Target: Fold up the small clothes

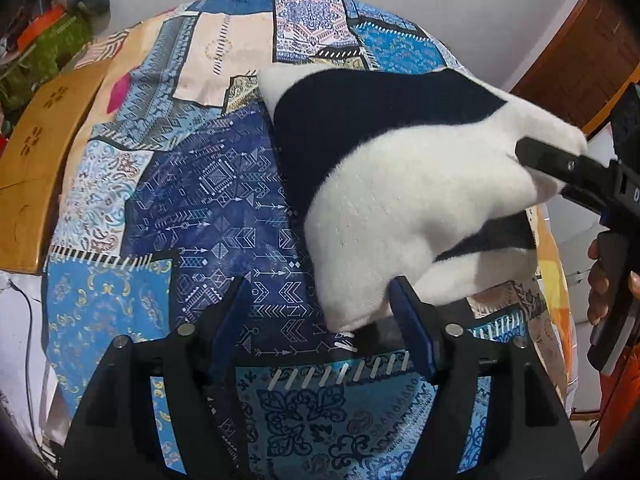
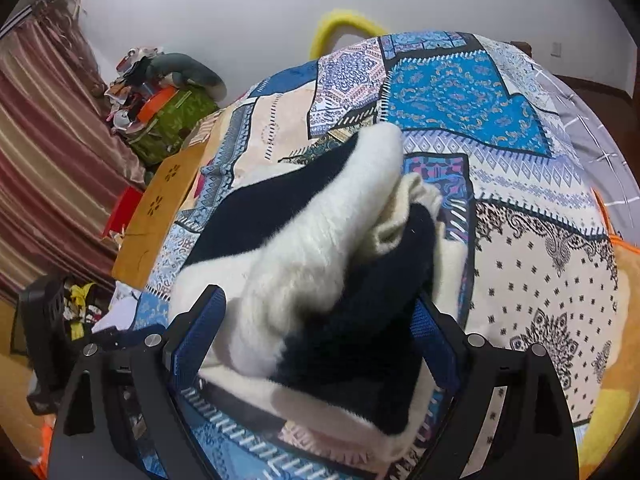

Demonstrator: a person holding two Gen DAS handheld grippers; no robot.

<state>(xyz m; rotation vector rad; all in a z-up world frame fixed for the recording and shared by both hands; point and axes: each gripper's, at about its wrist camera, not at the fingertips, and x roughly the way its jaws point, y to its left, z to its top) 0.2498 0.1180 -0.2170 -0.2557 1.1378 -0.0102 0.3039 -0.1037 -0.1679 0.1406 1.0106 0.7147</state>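
Observation:
A fuzzy white and dark navy garment (image 1: 400, 184) lies bunched on the patchwork bedspread (image 1: 168, 184). My left gripper (image 1: 320, 320) is open, its right finger (image 1: 412, 328) touching the garment's near white corner. In the left wrist view the right gripper (image 1: 560, 168) comes in from the right and pinches the garment's far white edge. In the right wrist view the garment (image 2: 320, 264) fills the space between my right gripper's (image 2: 316, 332) blue pads (image 2: 196, 332), which sit wide around a thick fold of it.
The bedspread (image 2: 520, 200) covers the whole bed. A wooden board (image 1: 36, 168) lies along its left edge. A pile of bags and toys (image 2: 168, 108) and a striped curtain (image 2: 48, 168) stand at the far left. A yellow hoop (image 2: 344, 24) shows behind the bed.

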